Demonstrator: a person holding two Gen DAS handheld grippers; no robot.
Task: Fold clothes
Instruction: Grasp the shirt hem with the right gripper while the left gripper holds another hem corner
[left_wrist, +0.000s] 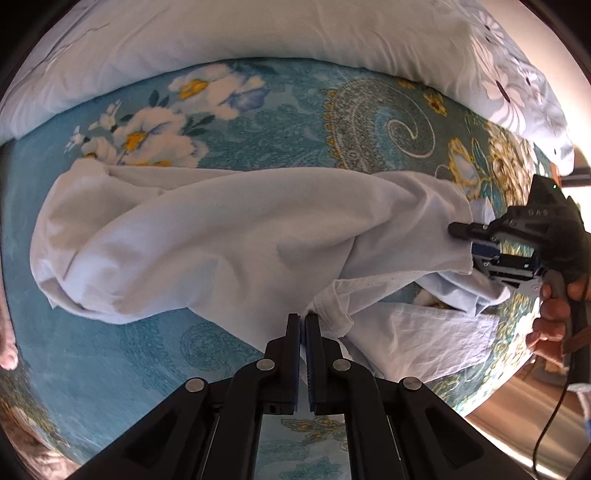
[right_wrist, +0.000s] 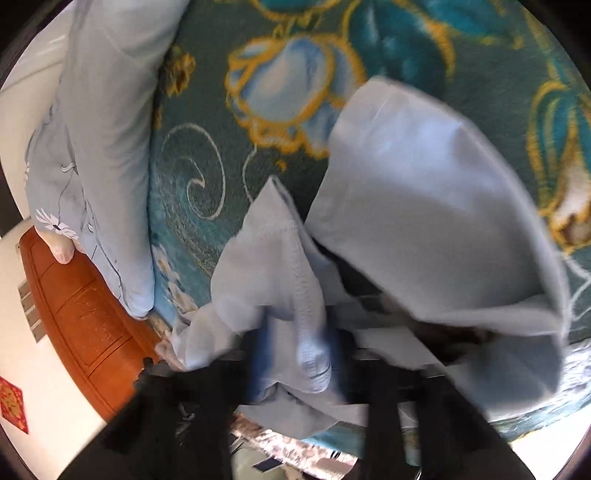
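A white T-shirt (left_wrist: 207, 243) lies crumpled across the teal floral blanket (left_wrist: 122, 362). My left gripper (left_wrist: 303, 319) is shut on a stitched hem of the shirt at its near edge, with a sliver of cloth between the pads. At the shirt's right end my right gripper (left_wrist: 463, 245) bites into the cloth; one black finger (left_wrist: 456, 229) shows and the other is hidden under the fabric. The right wrist view is blurred: a seamed fold of the shirt (right_wrist: 295, 273) fills the gap of the right gripper (right_wrist: 299, 347) between its blue pads (right_wrist: 260, 354), and a loose flap (right_wrist: 436, 221) hangs over the right.
Pale blue flowered pillows (left_wrist: 258, 33) line the far side of the bed. A wooden headboard (right_wrist: 81, 306) and a white wall stand beyond the pillow (right_wrist: 107, 147). A hand (left_wrist: 550, 317) holds the right gripper's handle. A fingertip (left_wrist: 7, 354) shows at the left edge. Wooden floor (left_wrist: 517, 406) lies past the bed's corner.
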